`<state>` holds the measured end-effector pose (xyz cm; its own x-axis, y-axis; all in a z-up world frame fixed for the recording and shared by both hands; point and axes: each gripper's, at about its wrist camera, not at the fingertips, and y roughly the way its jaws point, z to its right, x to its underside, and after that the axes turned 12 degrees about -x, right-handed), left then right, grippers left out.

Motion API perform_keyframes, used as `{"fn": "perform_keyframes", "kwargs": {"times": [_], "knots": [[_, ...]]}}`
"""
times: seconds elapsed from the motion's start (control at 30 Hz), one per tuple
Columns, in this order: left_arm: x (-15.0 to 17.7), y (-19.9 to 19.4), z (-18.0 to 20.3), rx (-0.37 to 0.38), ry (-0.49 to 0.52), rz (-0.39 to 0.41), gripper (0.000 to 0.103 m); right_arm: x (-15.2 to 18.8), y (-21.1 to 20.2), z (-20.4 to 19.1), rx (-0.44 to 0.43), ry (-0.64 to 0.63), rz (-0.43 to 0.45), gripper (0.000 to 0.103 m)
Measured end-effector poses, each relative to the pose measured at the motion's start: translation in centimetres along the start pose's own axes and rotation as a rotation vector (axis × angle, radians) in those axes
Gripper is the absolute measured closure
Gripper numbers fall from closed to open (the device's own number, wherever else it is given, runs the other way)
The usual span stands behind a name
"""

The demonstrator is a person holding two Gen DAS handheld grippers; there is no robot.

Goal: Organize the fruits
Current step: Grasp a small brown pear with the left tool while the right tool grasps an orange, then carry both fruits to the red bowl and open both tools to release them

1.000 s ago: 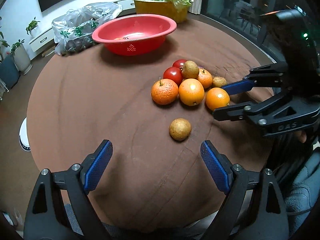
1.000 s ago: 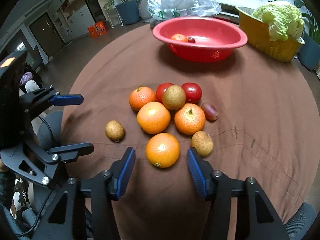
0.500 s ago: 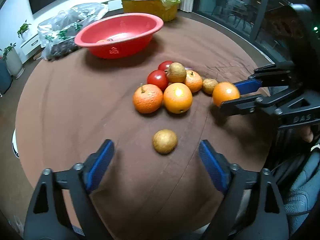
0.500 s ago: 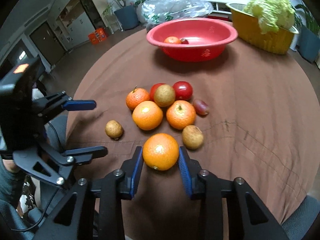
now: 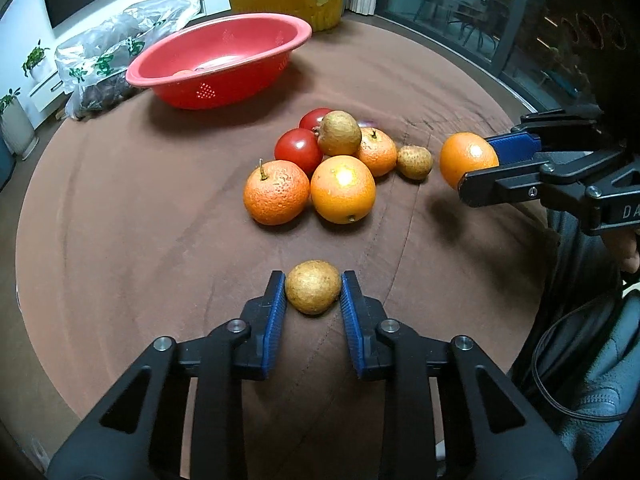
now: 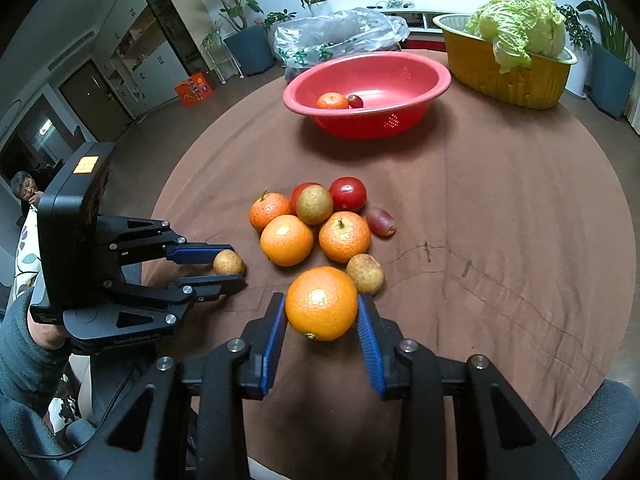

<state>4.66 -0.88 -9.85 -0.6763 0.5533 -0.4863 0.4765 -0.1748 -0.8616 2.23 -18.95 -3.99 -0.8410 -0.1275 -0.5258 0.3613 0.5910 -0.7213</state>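
My left gripper is shut on a small brown fruit at the near side of the brown table; it also shows in the right wrist view. My right gripper is shut on an orange and holds it just above the cloth; the orange also shows in the left wrist view. A pile of oranges, red tomatoes and brown fruits lies mid-table. A red bowl at the back holds a small orange and a dark fruit.
A yellow tub with a cabbage stands at the back right. A clear plastic bag lies behind the red bowl. A reddish oval fruit lies right of the pile. The round table's edge curves near me.
My left gripper moved forward and shut on the small brown fruit. My right gripper shut on the orange and lifted it slightly off the cloth.
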Motion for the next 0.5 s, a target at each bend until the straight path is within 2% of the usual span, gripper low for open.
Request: {"fn": "perform_keyframes", "kwargs": {"times": [0.23,0.37,0.5], "knots": [[-0.6,-1.2,-1.0,0.01,-0.032,0.028,0.077,-1.2,-1.5,0.5,0.007,-0.004,0.03,0.065],[-3.2,-2.3,-3.4,-0.012,-0.089,0.081,0.077,-4.0,-3.6,1.8,0.041,-0.002,0.079,0.065],[-7.0,-2.7,-6.0,-0.039,-0.18,0.146,0.077,-8.3,-5.1,3.0,0.054,-0.007,0.148,0.065]]}}
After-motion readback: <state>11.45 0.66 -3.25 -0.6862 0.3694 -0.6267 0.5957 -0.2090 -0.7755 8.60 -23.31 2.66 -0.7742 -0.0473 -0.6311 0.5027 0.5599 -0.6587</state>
